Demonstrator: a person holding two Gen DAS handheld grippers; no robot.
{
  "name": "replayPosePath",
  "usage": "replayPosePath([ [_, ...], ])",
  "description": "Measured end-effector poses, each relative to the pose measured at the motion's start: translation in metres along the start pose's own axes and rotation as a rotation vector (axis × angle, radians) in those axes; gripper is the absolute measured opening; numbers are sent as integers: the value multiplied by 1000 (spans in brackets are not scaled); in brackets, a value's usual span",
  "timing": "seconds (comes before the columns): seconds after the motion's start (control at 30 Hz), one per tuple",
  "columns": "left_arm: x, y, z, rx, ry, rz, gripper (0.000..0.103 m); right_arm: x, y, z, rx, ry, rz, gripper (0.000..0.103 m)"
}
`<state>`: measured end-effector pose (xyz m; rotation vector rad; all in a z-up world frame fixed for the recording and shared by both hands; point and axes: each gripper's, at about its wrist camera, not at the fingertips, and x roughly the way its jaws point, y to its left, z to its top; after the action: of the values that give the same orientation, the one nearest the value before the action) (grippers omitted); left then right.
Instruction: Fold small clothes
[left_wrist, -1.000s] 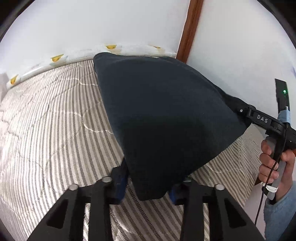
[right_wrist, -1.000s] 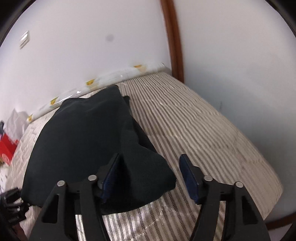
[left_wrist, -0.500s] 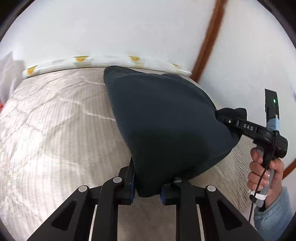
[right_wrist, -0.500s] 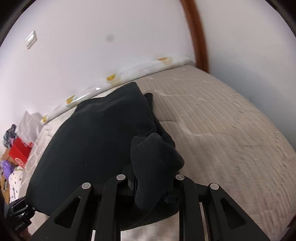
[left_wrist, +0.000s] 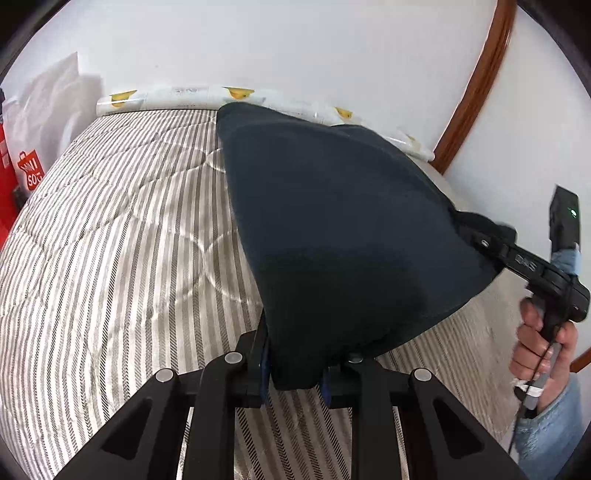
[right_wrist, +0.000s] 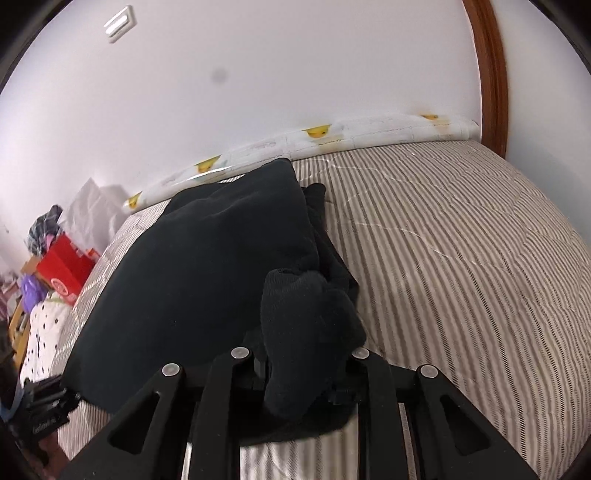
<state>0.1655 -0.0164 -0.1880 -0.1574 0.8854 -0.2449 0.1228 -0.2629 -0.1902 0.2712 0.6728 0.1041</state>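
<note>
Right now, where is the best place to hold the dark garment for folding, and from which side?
Probably at its near corners, approached from the near edge of the striped mattress. The dark garment lies flat farther back, while these corners lift freely. The left gripper and right gripper already pinch one each.

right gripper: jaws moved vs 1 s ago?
Yes. The right gripper has just closed on the dark garment; earlier its pads stood apart. The brown door frame has slid right, so the view swung left.
</note>
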Motion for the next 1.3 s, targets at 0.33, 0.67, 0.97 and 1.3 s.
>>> replayPosePath([
  [0.33,-16,-9,-15,62,13,28,28,-58,-10,6,-76,-95,-71,39],
  [0.67,-52,-6,10,56,-89,27,41,19,10,19,-150,44,-98,9],
  [0.97,-2,-4,12,37,13,21,46,5,1,-8,-193,7,-141,3],
  [1.3,-12,9,45,71,-21,58,48,-14,23,50,-235,9,-147,32],
])
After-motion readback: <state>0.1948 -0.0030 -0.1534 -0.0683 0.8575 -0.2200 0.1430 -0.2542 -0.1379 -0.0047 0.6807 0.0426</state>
